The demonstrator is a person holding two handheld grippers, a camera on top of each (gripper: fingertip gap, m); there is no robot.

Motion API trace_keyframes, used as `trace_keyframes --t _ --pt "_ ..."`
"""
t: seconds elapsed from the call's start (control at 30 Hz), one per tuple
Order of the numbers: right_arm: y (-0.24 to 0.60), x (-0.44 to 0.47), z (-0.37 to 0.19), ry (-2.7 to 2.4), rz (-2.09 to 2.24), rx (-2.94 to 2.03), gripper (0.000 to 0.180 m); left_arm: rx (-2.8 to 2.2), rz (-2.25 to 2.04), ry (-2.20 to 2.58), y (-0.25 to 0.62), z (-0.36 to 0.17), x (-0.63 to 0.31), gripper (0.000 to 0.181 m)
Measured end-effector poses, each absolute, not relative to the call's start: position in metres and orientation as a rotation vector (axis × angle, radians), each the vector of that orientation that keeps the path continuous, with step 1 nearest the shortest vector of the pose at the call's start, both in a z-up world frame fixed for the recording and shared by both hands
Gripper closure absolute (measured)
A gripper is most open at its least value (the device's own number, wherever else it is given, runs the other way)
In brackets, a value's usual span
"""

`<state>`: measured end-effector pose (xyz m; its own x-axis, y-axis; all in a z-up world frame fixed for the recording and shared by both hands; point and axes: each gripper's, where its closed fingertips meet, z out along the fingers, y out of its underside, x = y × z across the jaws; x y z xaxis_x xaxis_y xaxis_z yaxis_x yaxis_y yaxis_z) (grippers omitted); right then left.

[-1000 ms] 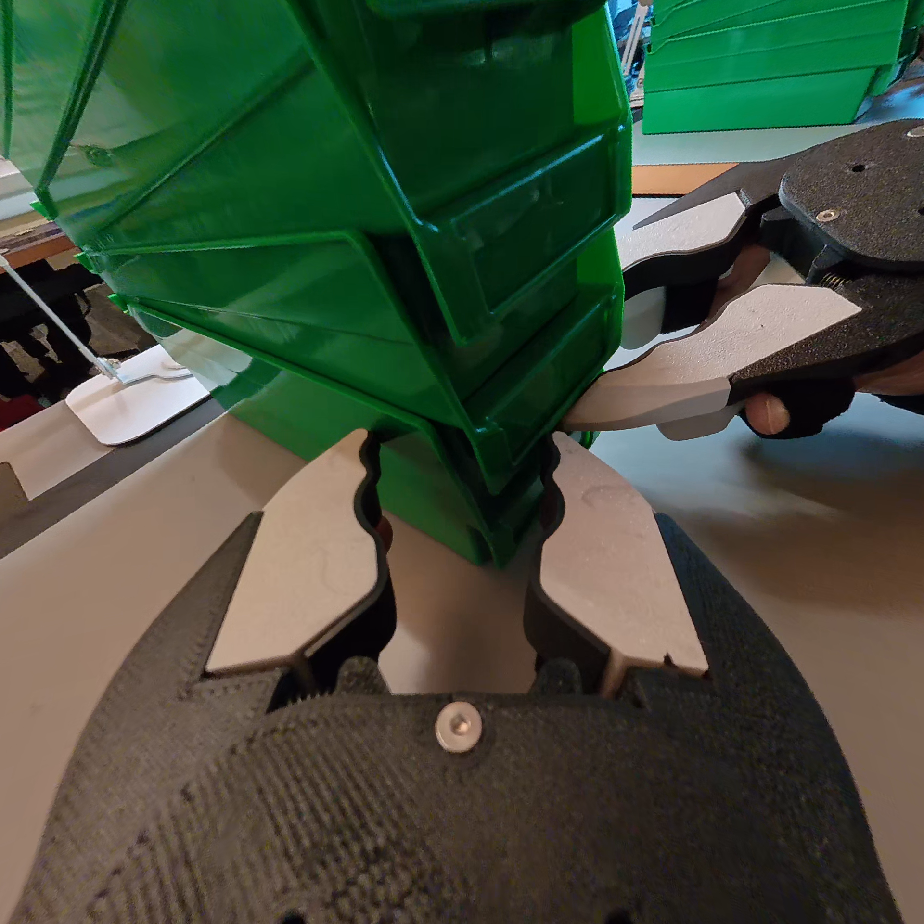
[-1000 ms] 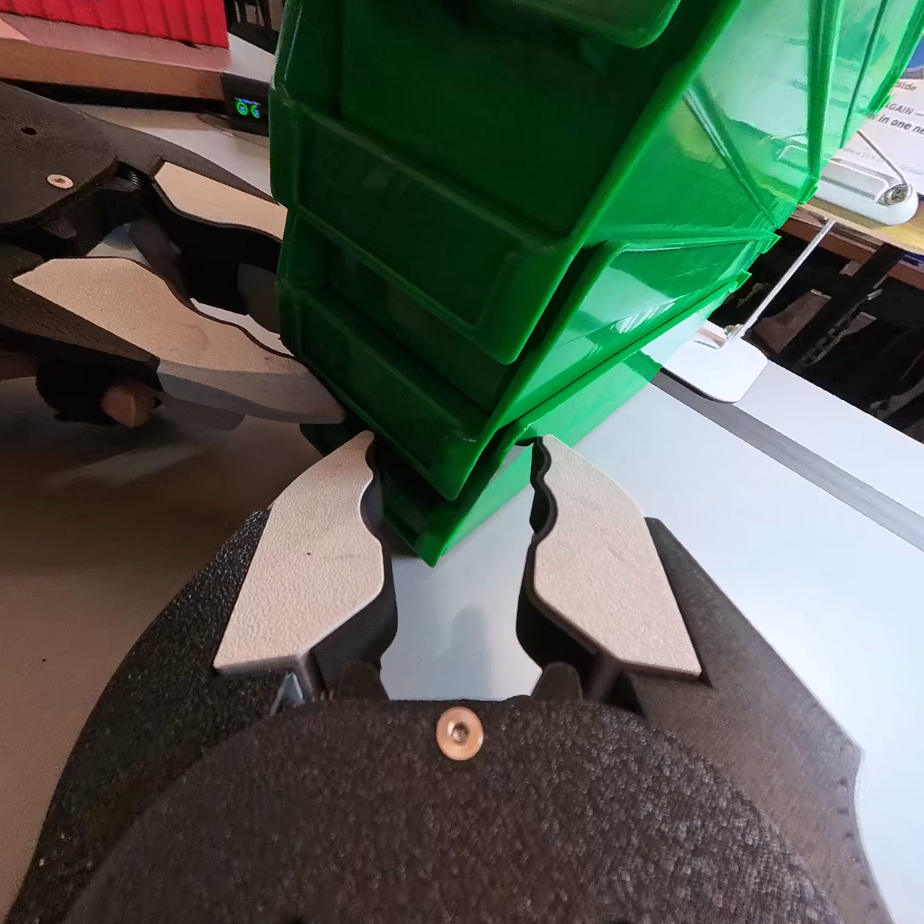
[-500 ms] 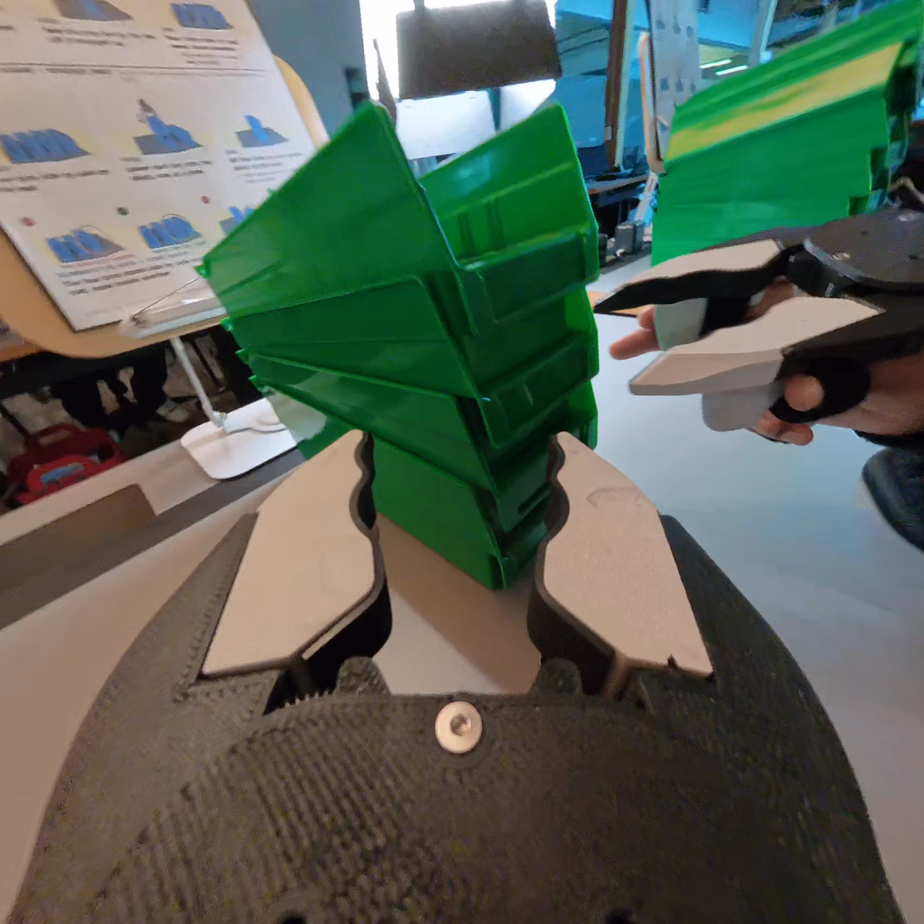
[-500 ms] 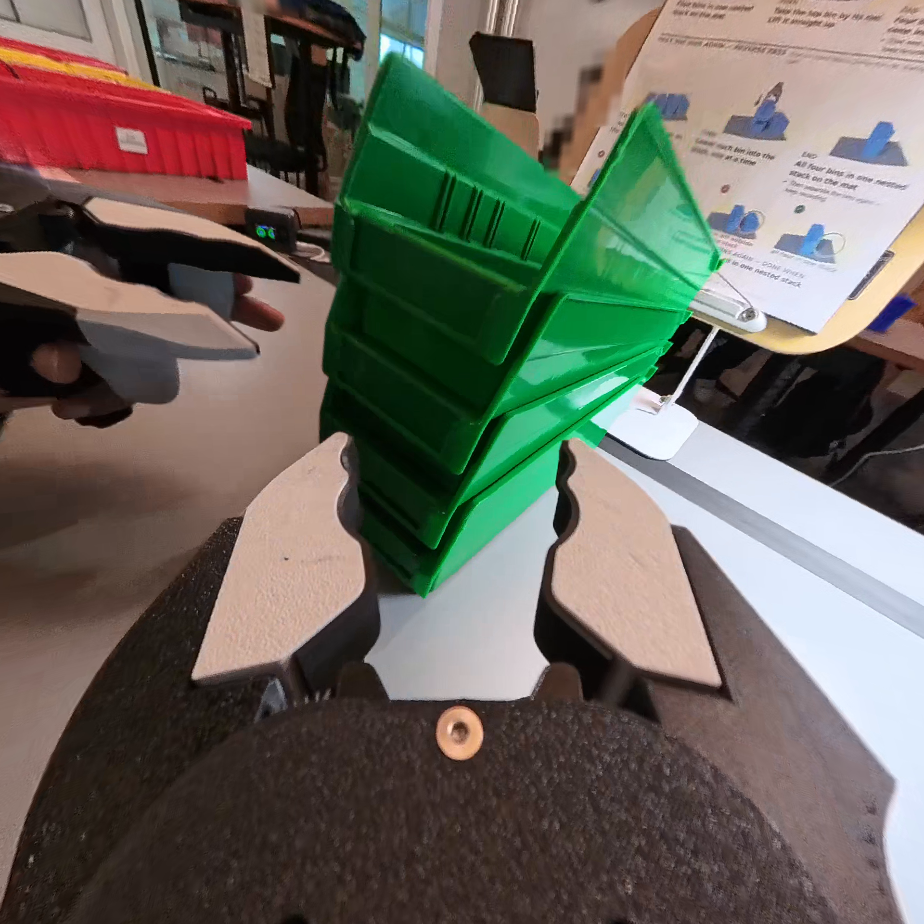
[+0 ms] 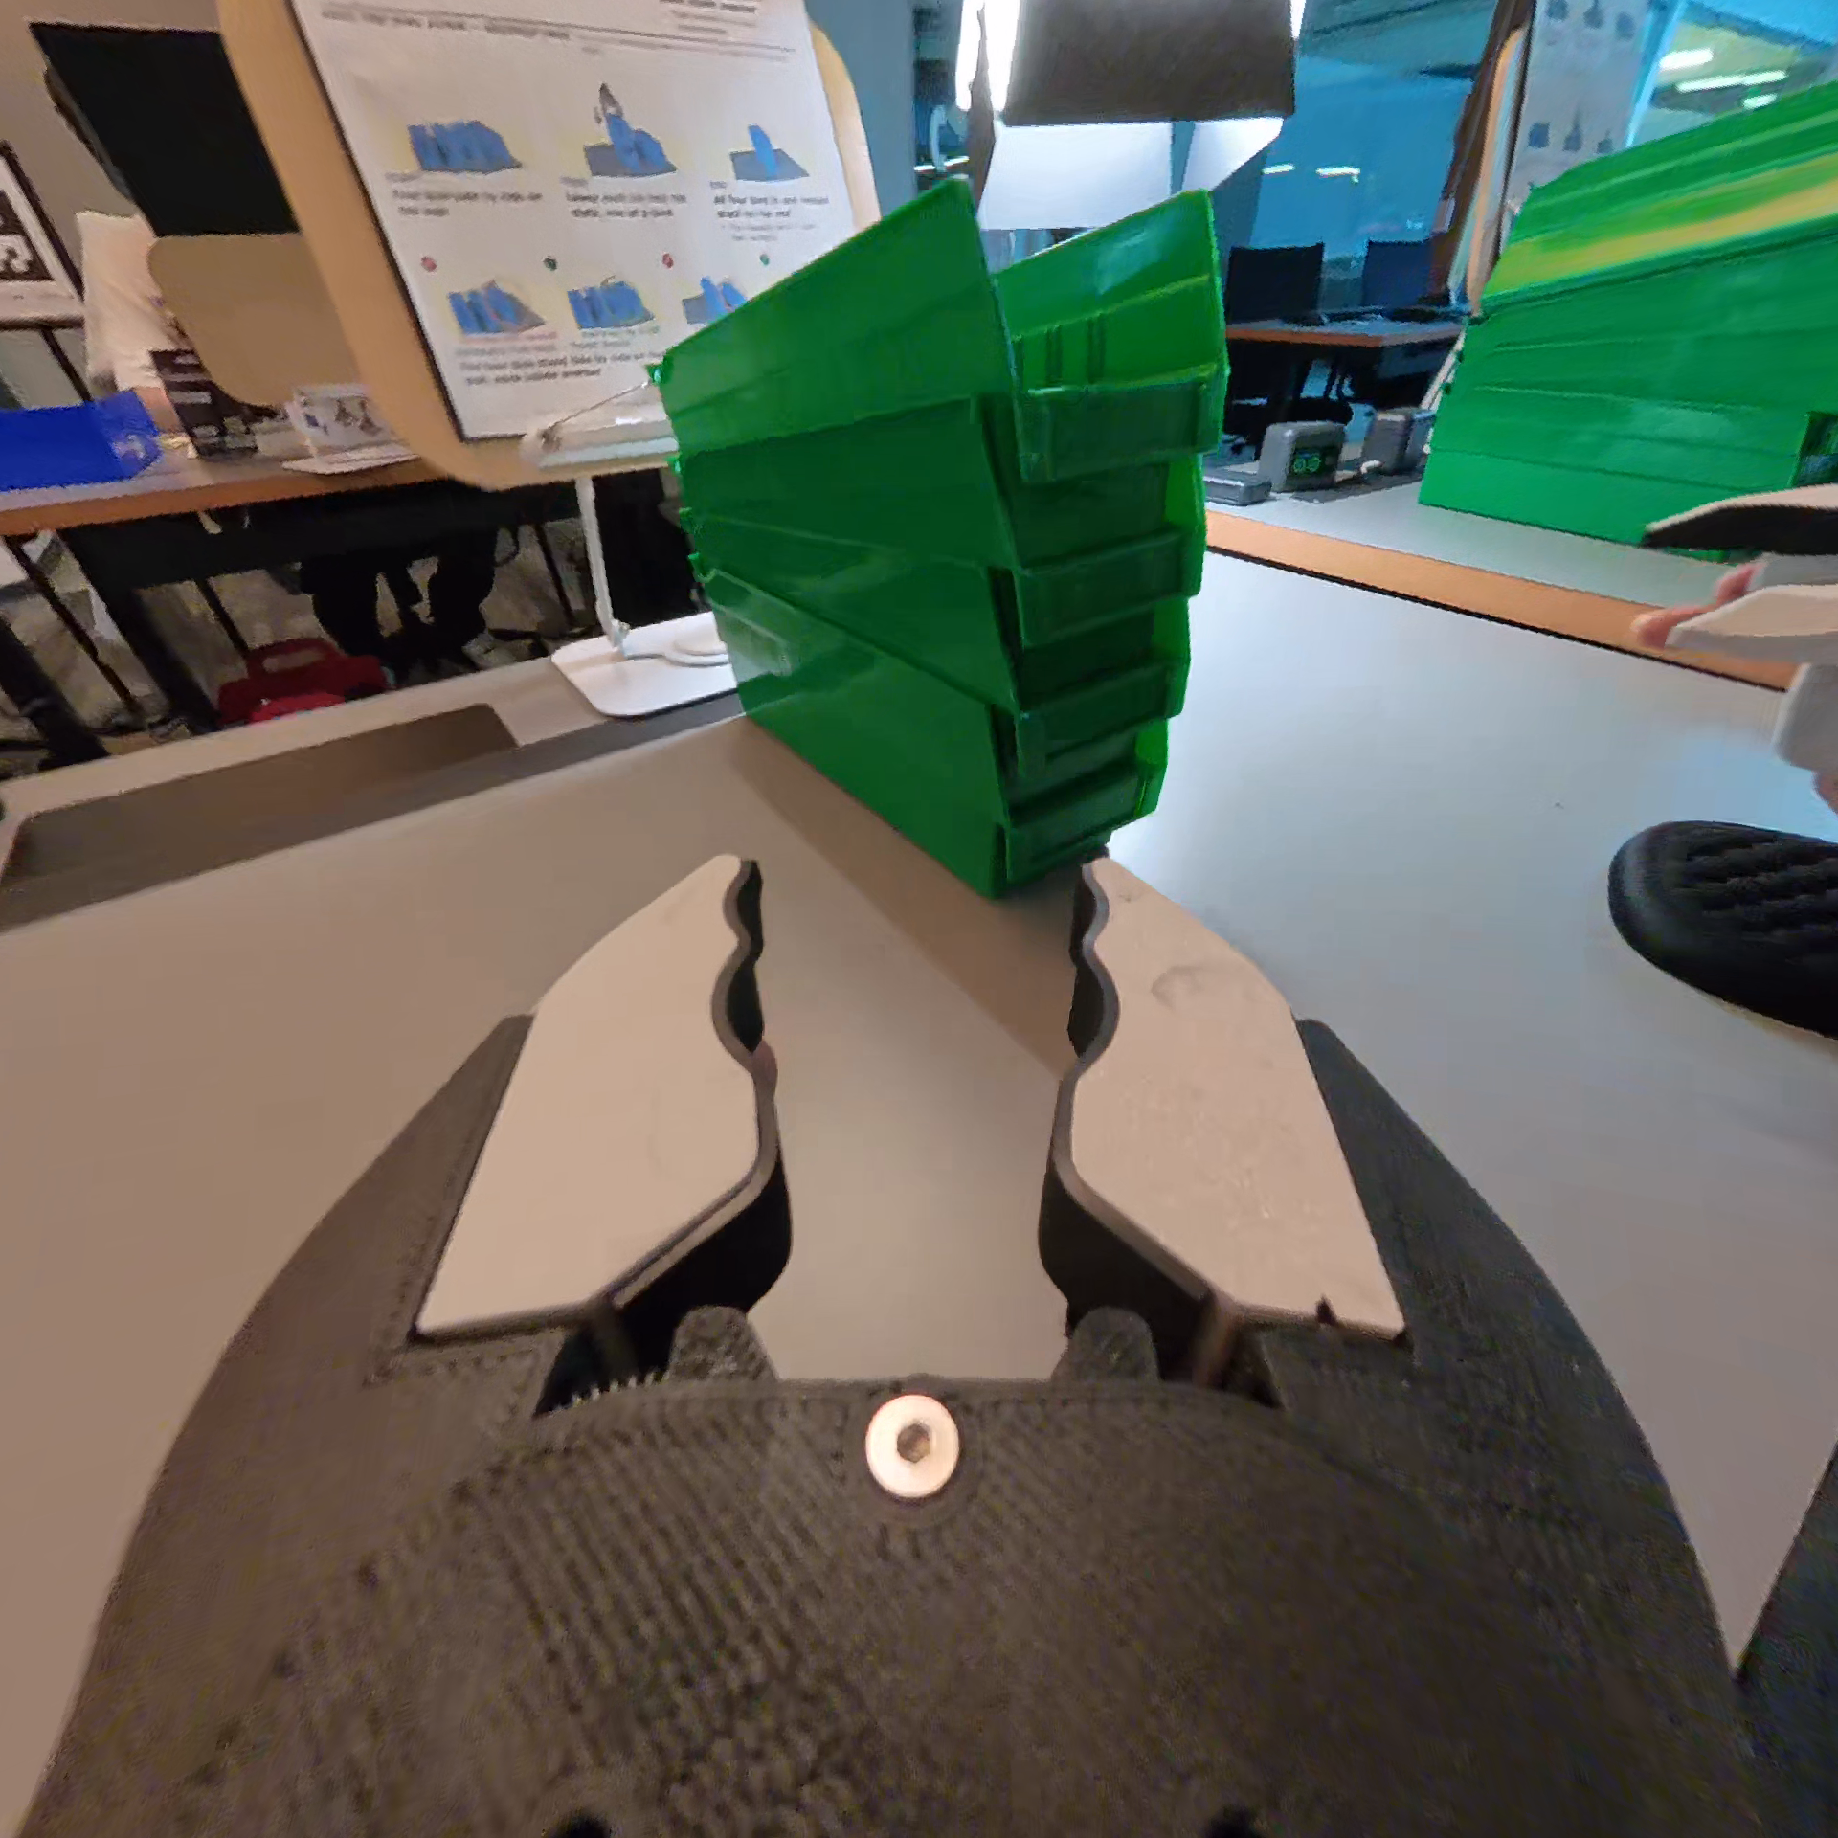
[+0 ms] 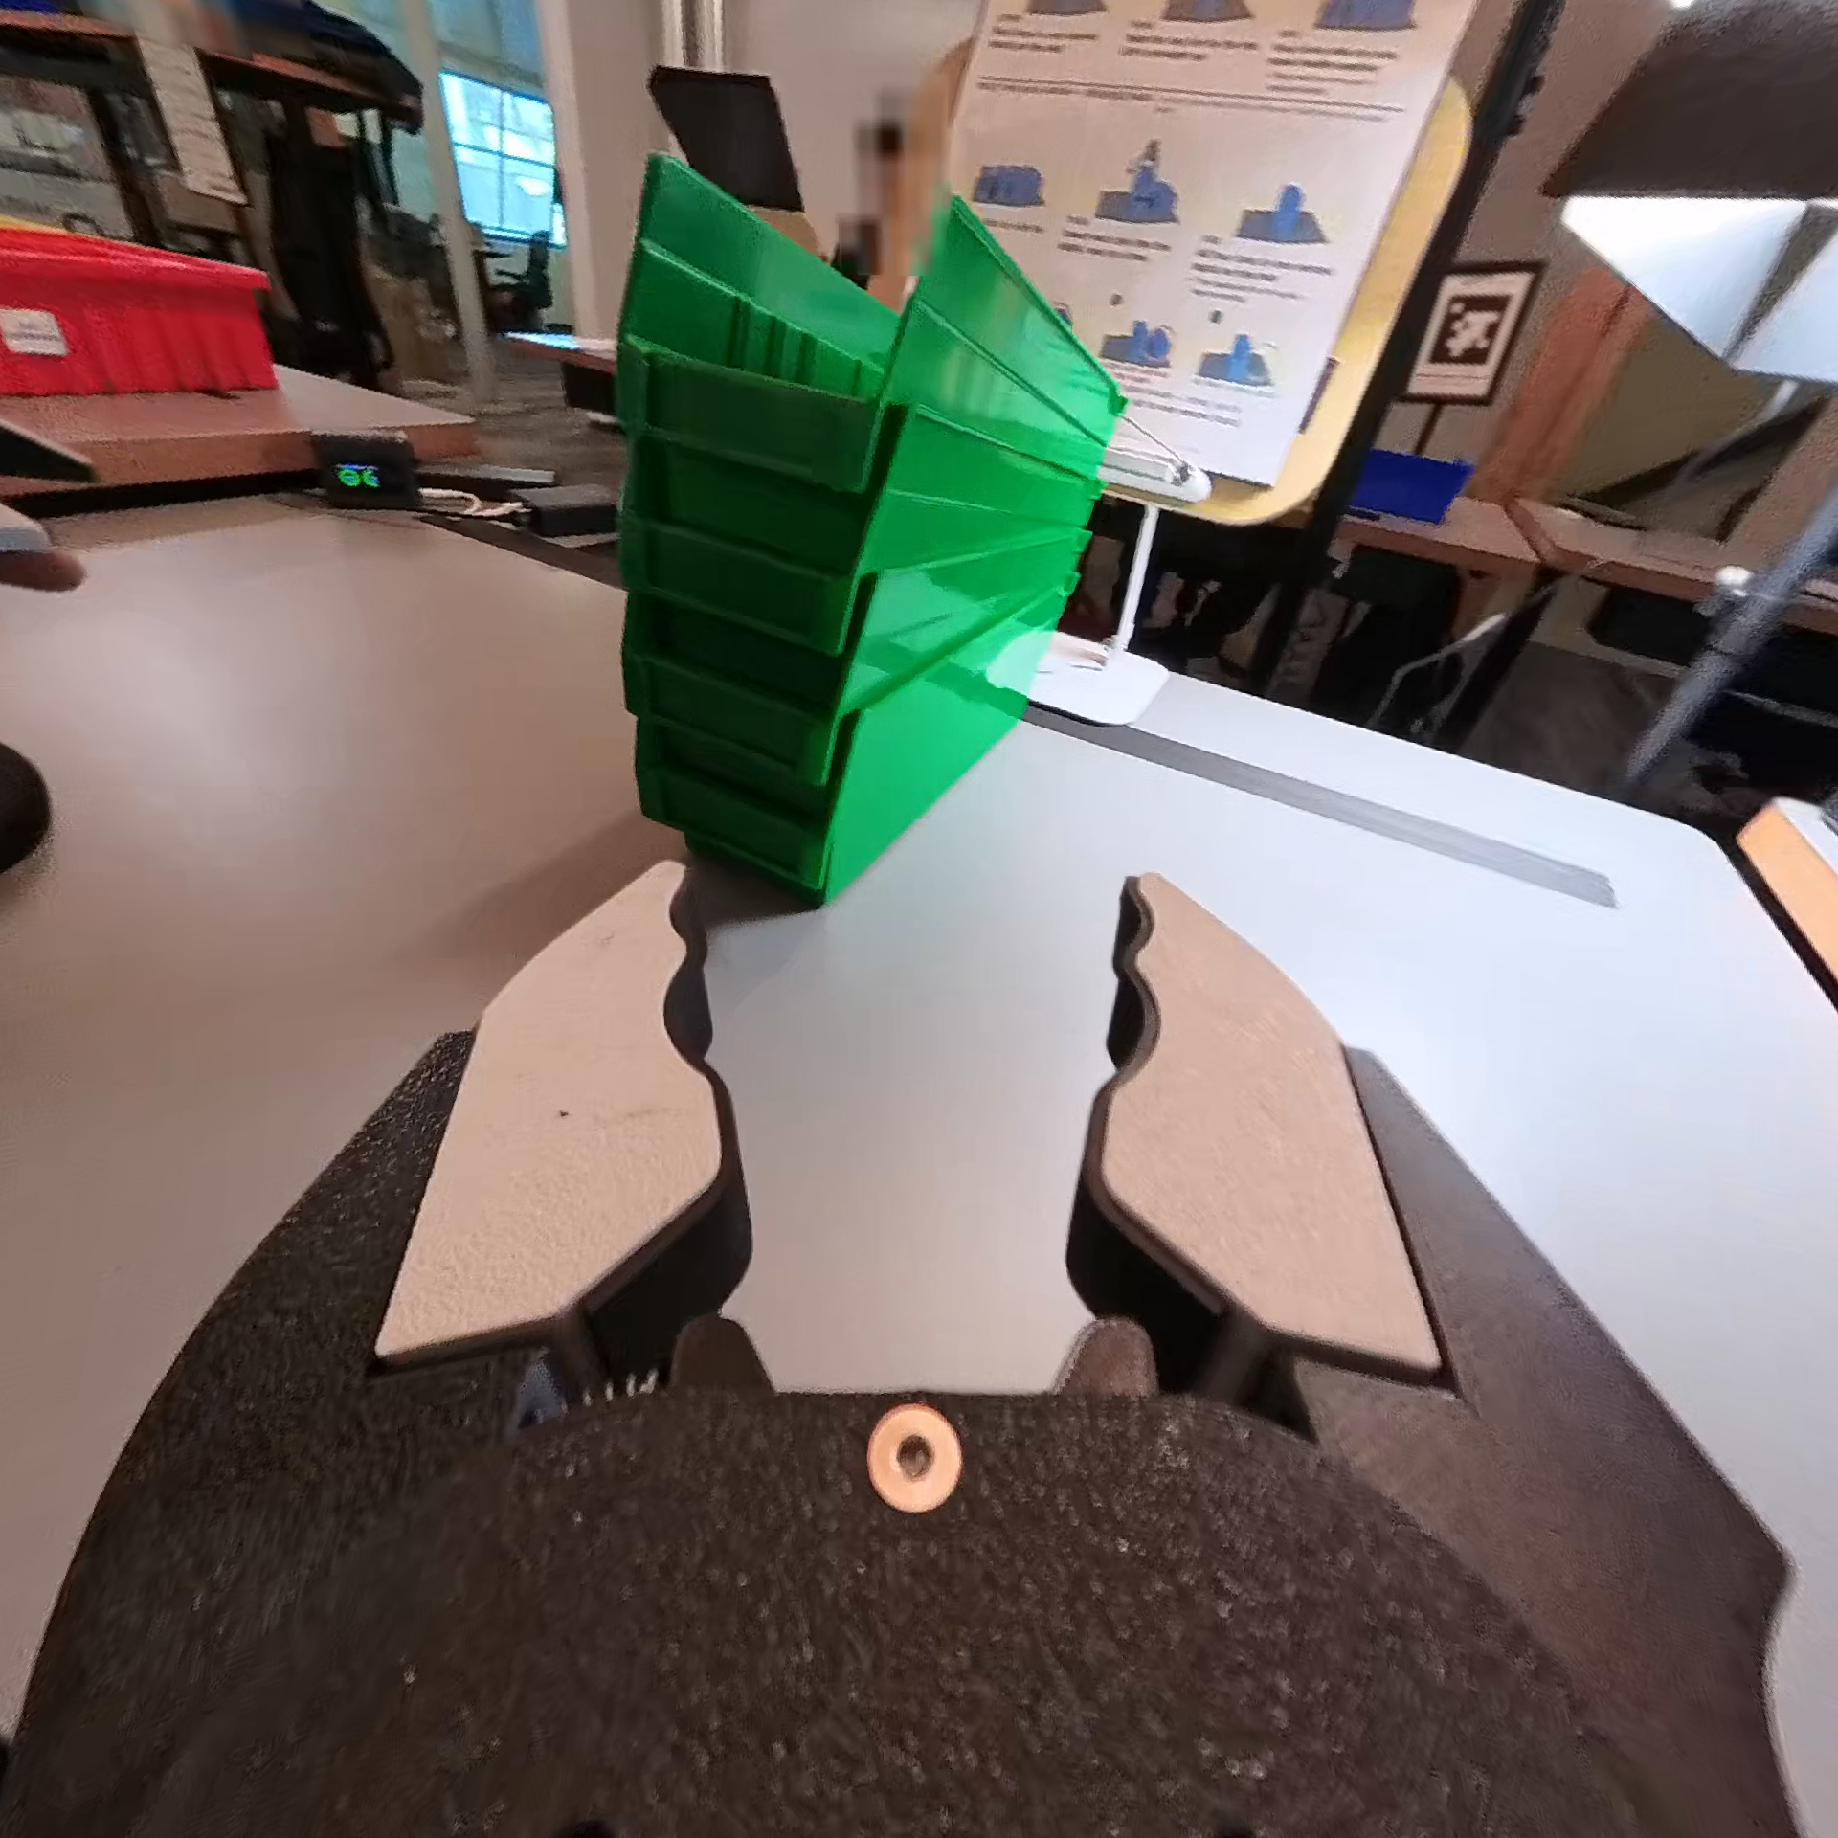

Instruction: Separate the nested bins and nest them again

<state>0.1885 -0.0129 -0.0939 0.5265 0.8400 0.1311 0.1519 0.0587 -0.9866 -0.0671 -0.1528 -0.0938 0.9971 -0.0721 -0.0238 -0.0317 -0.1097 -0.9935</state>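
Left wrist view: my left gripper [image 5: 915, 890], a black textured body with two pale grey, wavy-edged fingers, is spread wide with bare table showing between the fingers; it holds nothing. Its right fingertip appears just beside the bottom front corner of the stack of nested green plastic bins [image 5: 945, 557]; whether they touch cannot be determined. The stack stands on the light grey table [image 5: 298, 995], slightly right of centre ahead of the gripper. Four label-slot fronts are visible one above another, and the upper bins fan outward at the rear.

At the right edge of this view, the pale fingertips of my right gripper [image 5: 1760, 587] and part of my hand [image 5: 1681, 622] are visible, well apart from the stack. Behind the stack stands a white instruction sheet on a tan clipboard stand [image 5: 597, 199] with a white base. A second pile of green bins [image 5: 1641, 398] rests on a farther table to the right.

Right wrist view: my right gripper [image 6: 905, 880] is likewise spread wide and empty. The bin stack [image 6: 835, 557] stands ahead, left of centre, its bottom corner near the left fingertip and clear of the right one. A red bin [image 6: 129, 318] sits on a wooden table at far left.
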Motion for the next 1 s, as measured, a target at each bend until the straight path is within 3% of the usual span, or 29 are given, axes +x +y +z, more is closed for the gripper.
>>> trace_keyframes --t 0.2,0.73,1.0 --pt "-0.007 0.203 -0.114 -0.902 0.664 -1.498 0.104 -1.678 -0.063 0.062 -0.157 -0.109 -0.077 0.117" --pt "-0.004 0.204 -0.122 -0.938 0.721 -1.488 0.122 -1.683 -0.084 0.069 -0.155 -0.11 -0.074 0.127" --pt "-0.005 0.204 -0.128 -0.992 0.701 -1.502 0.137 -1.691 -0.093 0.135 -0.154 -0.112 -0.066 0.157"
